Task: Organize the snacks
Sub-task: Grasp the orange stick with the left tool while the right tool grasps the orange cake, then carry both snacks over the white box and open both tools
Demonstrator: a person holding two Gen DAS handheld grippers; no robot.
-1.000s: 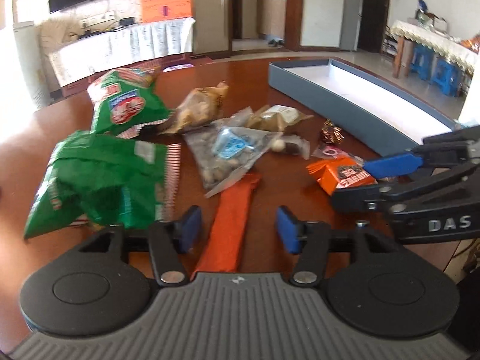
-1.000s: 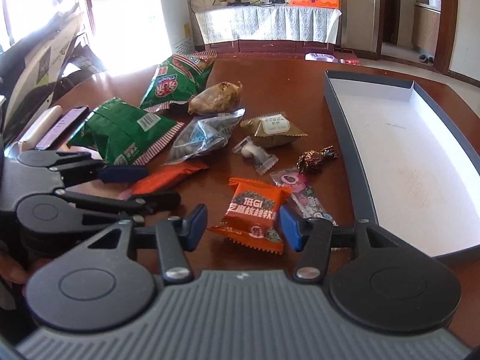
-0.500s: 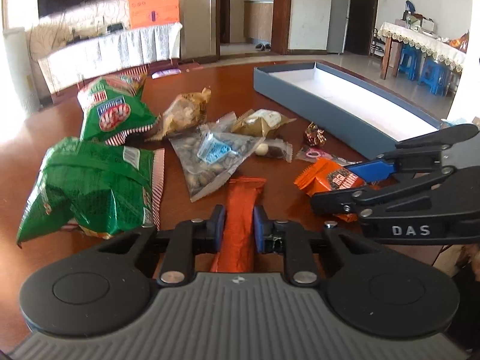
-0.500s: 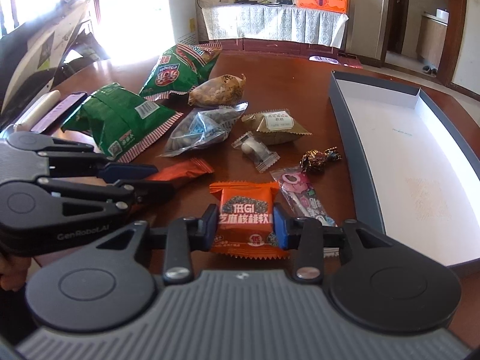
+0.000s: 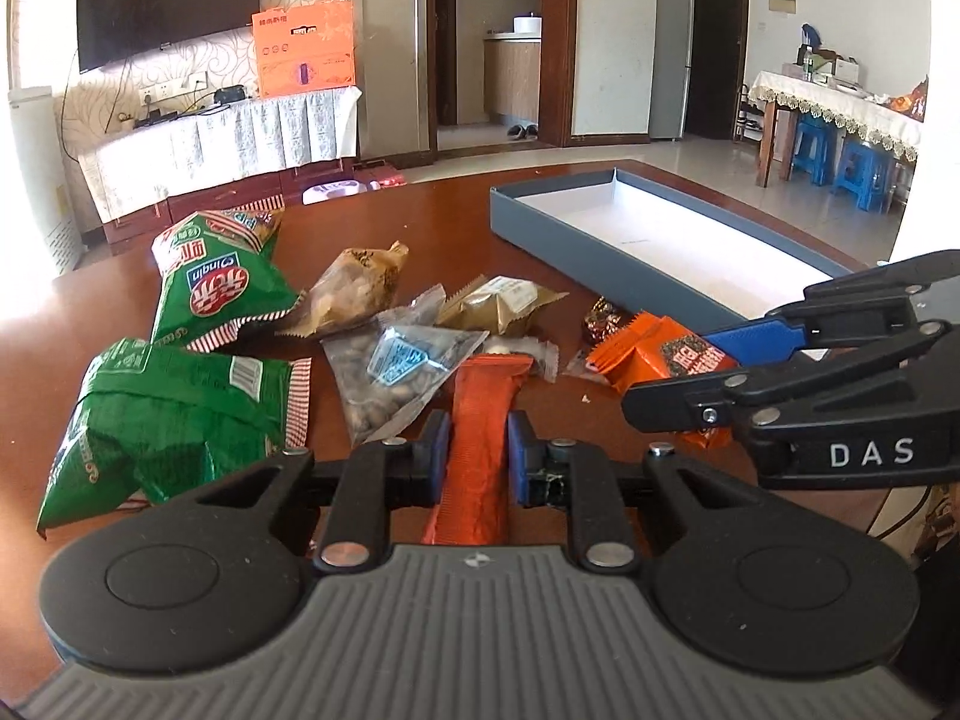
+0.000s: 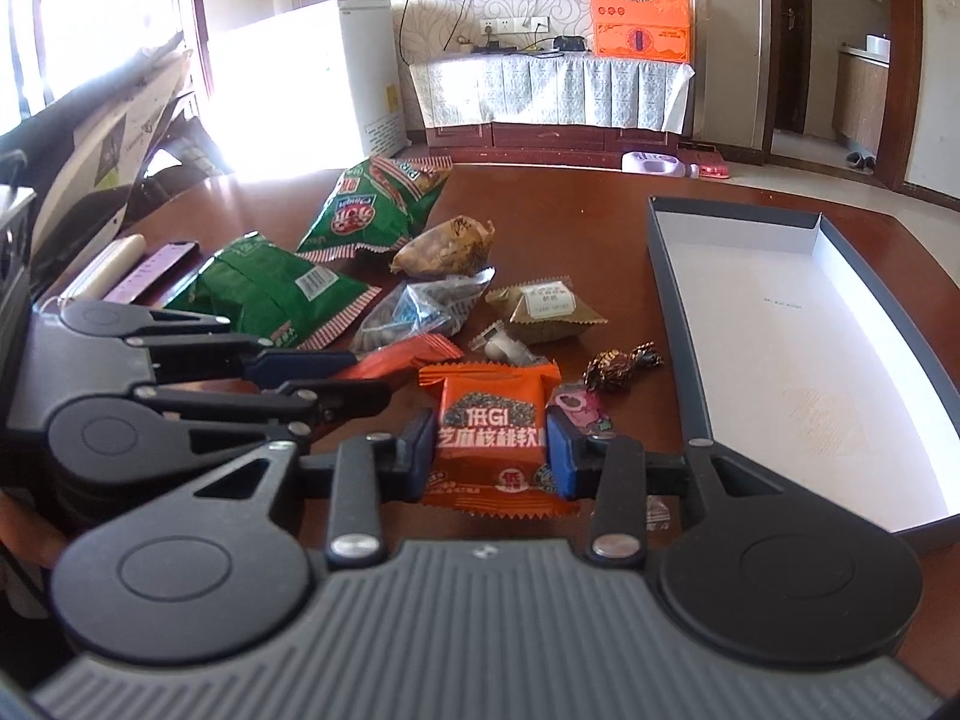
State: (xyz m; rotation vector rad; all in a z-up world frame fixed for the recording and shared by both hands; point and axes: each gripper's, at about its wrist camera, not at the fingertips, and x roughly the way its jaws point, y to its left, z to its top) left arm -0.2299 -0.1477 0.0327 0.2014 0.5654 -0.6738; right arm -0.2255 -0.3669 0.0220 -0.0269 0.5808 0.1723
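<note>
A glossy brown table (image 6: 558,228) is spread with green snack bags (image 6: 270,288) and small wrapped snacks (image 6: 540,306) beyond the jaws; an open grey box (image 6: 678,312) is set to their right.

Bright daylight, window glare, fisheye-warped edges

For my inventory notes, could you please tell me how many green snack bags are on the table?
2: one green bag beside the left gripper, the other green bag behind it, farther back.
</note>
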